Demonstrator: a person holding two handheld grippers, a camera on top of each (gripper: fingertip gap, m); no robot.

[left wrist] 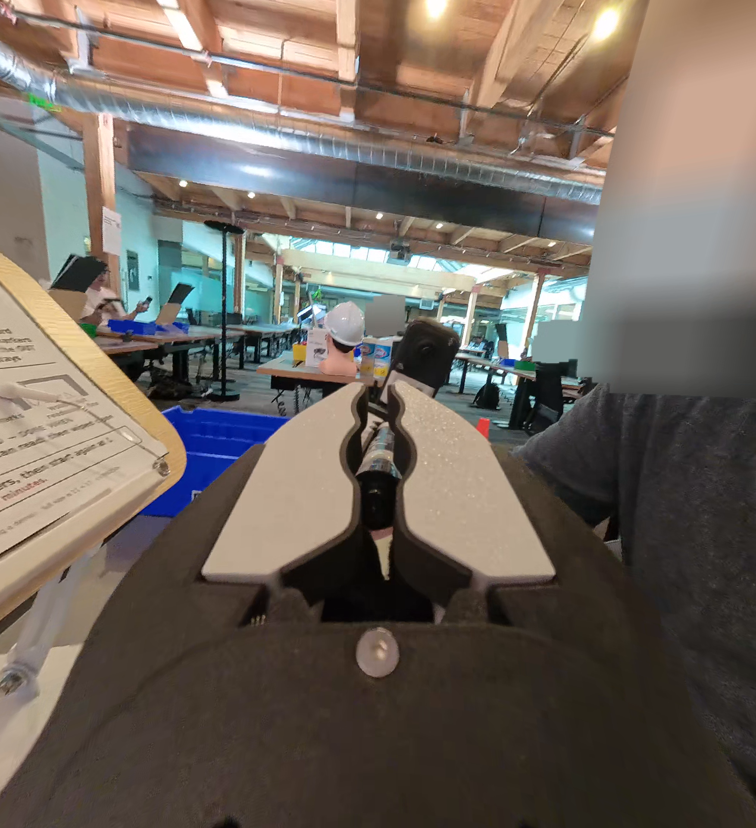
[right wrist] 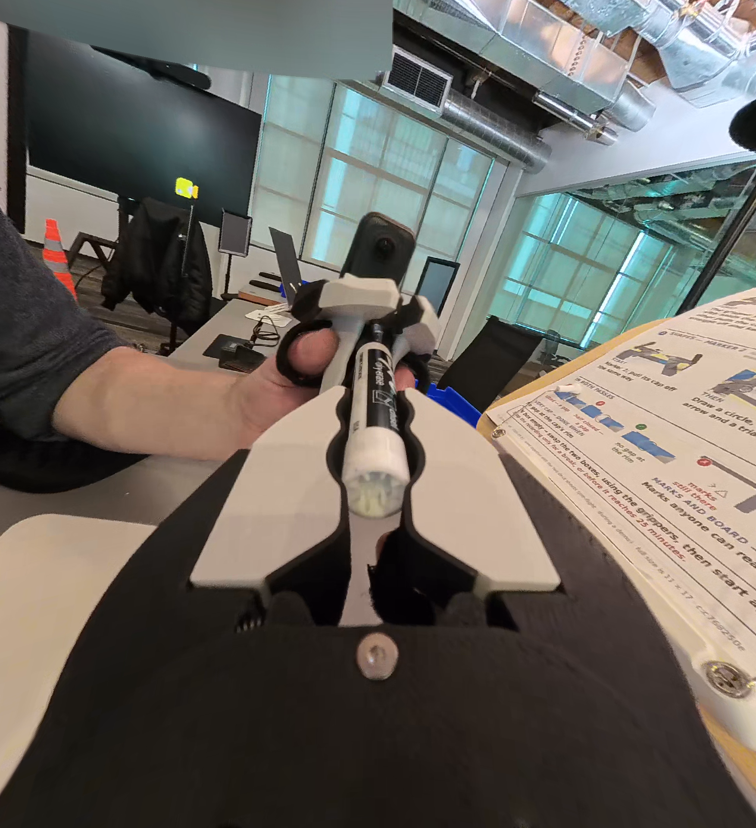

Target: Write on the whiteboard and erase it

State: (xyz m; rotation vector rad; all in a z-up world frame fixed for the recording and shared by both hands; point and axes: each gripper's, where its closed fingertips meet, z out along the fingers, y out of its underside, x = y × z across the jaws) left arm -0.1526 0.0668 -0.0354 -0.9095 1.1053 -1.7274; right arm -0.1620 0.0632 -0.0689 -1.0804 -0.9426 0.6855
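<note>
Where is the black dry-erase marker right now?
In the right wrist view, the black dry-erase marker lies centred between the right gripper fingers, its far end in the left gripper.

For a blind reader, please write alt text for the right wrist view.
The right gripper holds a black-and-white marker between its fingers, while the left gripper grips its far end. An instruction sheet lies at right.

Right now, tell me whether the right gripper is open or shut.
Shut: right gripper clamps the marker, pads pressed on its barrel.
</note>
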